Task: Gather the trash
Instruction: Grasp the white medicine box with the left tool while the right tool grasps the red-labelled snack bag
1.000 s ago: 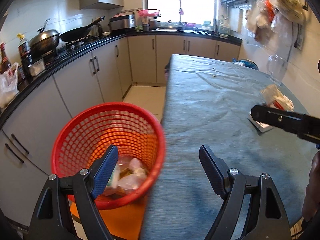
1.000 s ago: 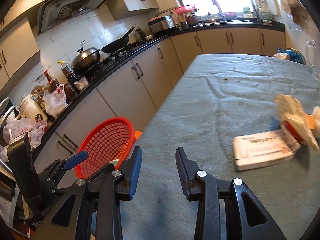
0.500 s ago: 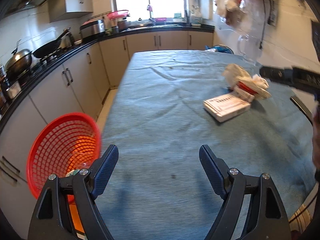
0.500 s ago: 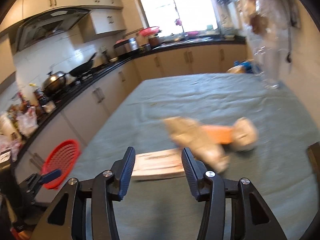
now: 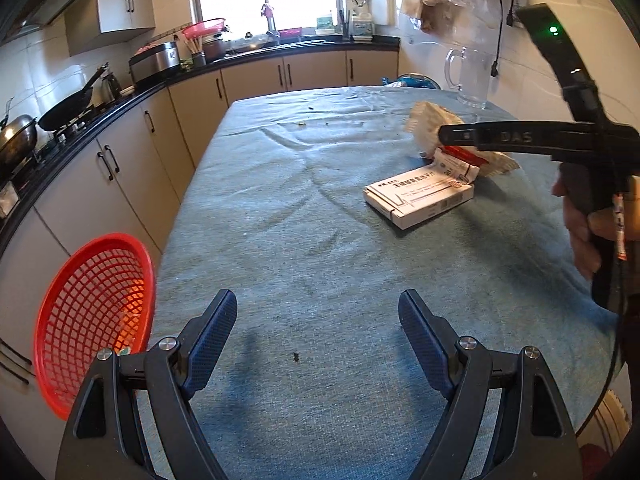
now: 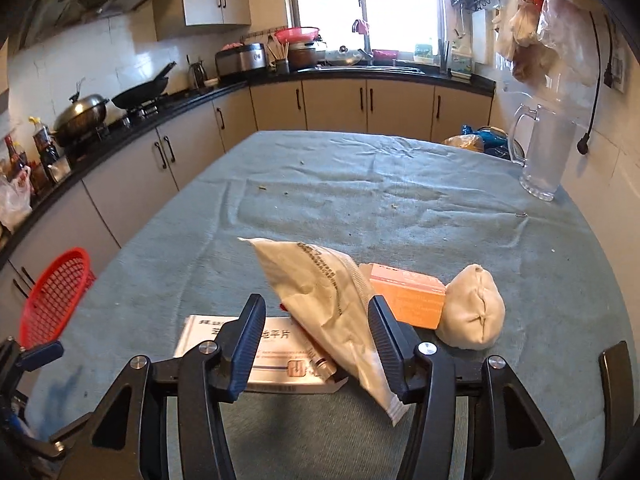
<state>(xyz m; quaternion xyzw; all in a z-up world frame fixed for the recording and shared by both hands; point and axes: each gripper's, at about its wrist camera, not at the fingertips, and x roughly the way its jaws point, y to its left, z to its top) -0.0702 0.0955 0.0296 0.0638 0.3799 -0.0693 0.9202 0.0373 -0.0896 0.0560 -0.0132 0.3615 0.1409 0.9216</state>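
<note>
Trash on table: a crumpled pale foil snack pouch (image 6: 324, 300) lies tilted across a flat white printed cardboard box (image 6: 276, 354), with a small orange carton (image 6: 412, 300) and a round wad of off-white paper (image 6: 474, 312) just beside it, all on the blue-grey cloth-covered table (image 6: 400, 208).
Right gripper: my right gripper (image 6: 316, 344) hangs over that pile; its jaws have just been opening and now stand moderately apart, with the pouch between them. The blue pads (image 6: 248, 344) do not press on it (at least not from what I can see), so nothing is held.
Left gripper: my left gripper (image 5: 318, 338) stands wide apart over bare cloth, holding nothing.
Bin: a red plastic mesh basket (image 5: 86, 312) sits off the table's left edge, beside the beige kitchen cabinets (image 5: 120, 168), well apart from the pile.
Hand: a hand (image 5: 580, 220) grips the right tool's handle in the left view.
Far side: a clear glass mug (image 6: 544, 152) stands upright near the wall.
</note>
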